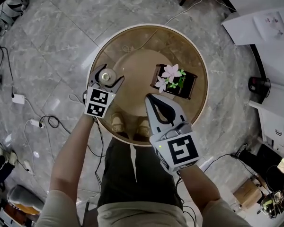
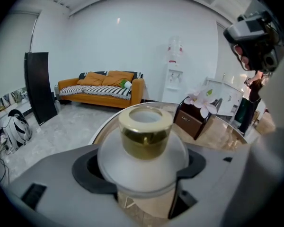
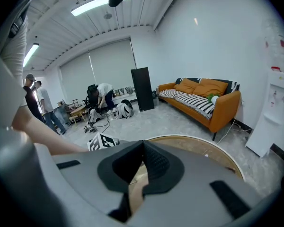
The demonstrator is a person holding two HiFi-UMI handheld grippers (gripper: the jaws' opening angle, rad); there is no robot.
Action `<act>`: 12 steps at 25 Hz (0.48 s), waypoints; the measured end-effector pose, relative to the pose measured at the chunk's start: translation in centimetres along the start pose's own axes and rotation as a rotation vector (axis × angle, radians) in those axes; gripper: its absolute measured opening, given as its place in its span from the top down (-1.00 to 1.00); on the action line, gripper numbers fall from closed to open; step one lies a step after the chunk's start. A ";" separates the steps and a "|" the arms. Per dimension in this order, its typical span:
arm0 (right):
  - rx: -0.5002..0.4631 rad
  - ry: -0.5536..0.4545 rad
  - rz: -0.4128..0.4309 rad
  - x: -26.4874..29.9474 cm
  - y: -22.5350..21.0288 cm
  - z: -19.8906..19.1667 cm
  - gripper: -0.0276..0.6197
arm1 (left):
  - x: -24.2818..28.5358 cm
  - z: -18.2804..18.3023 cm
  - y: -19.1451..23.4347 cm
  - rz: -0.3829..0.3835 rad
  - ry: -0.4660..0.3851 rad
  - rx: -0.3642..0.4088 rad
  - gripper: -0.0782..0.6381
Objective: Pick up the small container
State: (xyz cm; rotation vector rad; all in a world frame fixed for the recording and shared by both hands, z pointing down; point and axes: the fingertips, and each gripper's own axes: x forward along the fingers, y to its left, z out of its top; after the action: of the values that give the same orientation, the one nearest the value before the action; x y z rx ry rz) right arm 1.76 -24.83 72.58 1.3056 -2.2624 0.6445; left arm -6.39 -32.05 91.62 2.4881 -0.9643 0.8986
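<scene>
Small container (image 2: 144, 145) sits on the round table (image 1: 137, 41), out by its left rim, well apart from the flower box (image 1: 175, 82) right of the table's middle. It's a squat frosted dome topped by a shiny gold collar. The left gripper (image 1: 107, 77) is right on it, with the jaws spread wide, one on each flank of the frosted body. That body fills nearly the whole gap, and the dark pads sit close against it, but no real squeeze shows yet.

The right gripper (image 1: 150, 98) hangs over the near half of the table, jaws brought together, nothing in them.

Now, how will it handle? It looks like glass or hard plastic: stiff, probably light, quite likely breakable if dropped. The surface looks smooth and the shape rounds inward toward the top, so a high pinch could skate off the dome. The gold collar is narrower and glossy — a poor hold. The best bet is the widest girth, low on the frosted body, with both pads square to it and firm but not crushing pressure.
</scene>
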 end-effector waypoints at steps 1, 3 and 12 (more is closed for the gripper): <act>-0.003 -0.006 -0.004 -0.5 0.0 0.6 0.93 | -0.7 0.7 -0.2 -0.004 -0.004 0.011 -0.16; -0.009 -0.018 -0.012 -1.7 0.0 2.1 0.93 | -2.4 2.6 -0.6 -0.012 -0.010 0.034 -0.16; -0.027 -0.110 -0.050 -10.6 1.0 11.3 0.93 | -13.1 15.1 -2.6 -0.032 -0.074 0.076 -0.16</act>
State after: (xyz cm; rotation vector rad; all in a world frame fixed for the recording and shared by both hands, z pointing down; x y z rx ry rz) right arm 4.00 -24.04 57.24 1.4121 -2.3088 0.5352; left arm -5.50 -31.30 71.44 2.6093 -0.9270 0.8542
